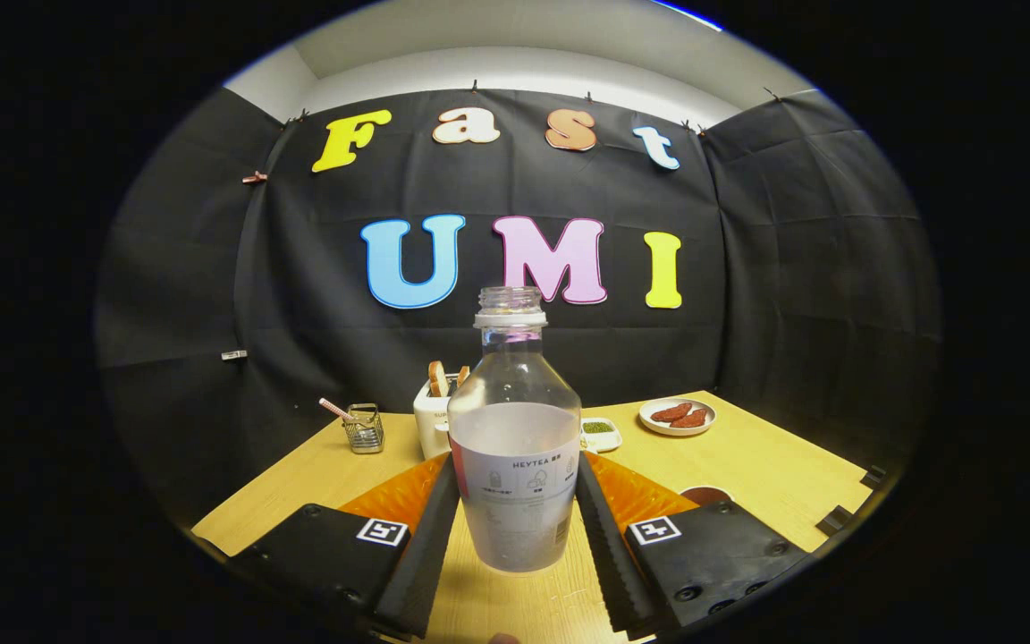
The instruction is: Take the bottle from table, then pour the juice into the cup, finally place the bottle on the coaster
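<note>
**Clear plastic bottle clamped, pouring and placing both ahead**

Wood first: the tan table (747,465) spreads under everything you see, so take it as your largest landmark. On it, and between your fingers, stands the one bottle (515,429), upright, uncapped, a pale label around its lower half. Your gripper (515,528) has both fingers pressed against the bottle's sides, so you are clamped on it. Whether its base is off the table yet you cannot tell from here; it looks at or barely above the surface.

Judged from this, you are in the first step: the grasp is made, the lift is not clearly done. Pouring is left, and so is setting the bottle down. The bottle body looks clear above the label, so how much juice it holds is hard to say.

Now count downward in size. One white holder (433,420) with bread-like slices sits just behind the bottle. One white plate (678,416) with two reddish pieces lies beyond your right finger. One small wire basket (363,429) stands beyond your left finger. One small white dish (601,432) of green stuff peeks out beside the bottle. One dark round thing (705,494), just ahead of your right finger, may be the coaster or the cup's rim; it is mostly hidden.
</note>
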`<state>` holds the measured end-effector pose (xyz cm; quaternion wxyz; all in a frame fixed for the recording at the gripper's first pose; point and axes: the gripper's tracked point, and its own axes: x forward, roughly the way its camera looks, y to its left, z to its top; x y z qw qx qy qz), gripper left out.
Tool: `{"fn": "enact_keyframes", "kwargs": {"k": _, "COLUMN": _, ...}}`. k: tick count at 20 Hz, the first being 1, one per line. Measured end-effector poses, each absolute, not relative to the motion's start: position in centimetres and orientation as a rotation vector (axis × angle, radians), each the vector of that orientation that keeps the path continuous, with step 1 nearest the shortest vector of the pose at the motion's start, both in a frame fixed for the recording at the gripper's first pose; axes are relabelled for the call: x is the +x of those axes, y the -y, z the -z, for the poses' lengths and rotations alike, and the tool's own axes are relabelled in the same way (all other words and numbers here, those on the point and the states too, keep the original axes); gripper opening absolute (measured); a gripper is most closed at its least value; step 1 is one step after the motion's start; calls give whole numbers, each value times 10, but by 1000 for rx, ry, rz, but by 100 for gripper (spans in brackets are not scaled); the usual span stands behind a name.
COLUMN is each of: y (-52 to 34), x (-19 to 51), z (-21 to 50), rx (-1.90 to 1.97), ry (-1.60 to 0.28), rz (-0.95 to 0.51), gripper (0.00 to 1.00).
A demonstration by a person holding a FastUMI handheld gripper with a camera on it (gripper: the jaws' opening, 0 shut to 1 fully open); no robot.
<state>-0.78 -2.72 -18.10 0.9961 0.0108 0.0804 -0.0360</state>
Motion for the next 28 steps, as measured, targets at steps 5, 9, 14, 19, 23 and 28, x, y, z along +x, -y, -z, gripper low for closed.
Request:
{"fn": "enact_keyframes", "kwargs": {"k": 5, "y": 49, "x": -8, "z": 191, "rx": 52, "ry": -179, "rz": 115, "gripper": 74}}
{"fn": "enact_keyframes", "kwargs": {"k": 9, "y": 68, "x": -5, "z": 205, "rx": 100, "ry": -195, "rz": 136, "gripper": 74}}
{"fn": "enact_keyframes", "kwargs": {"k": 14, "y": 101, "x": 1, "z": 224, "rx": 202, "ry": -223, "rz": 178, "gripper": 74}}
{"fn": "enact_keyframes", "kwargs": {"k": 19, "y": 115, "x": 9, "z": 246, "rx": 414, "ry": -253, "rz": 176, "gripper": 74}}
{"fn": "enact_keyframes", "kwargs": {"k": 23, "y": 125, "x": 17, "z": 268, "rx": 655, "ry": -260, "rz": 181, "gripper": 74}}
{"fn": "enact_keyframes", "kwargs": {"k": 28, "y": 138, "x": 26, "z": 291, "rx": 885, "ry": -260, "rz": 224, "gripper": 74}}
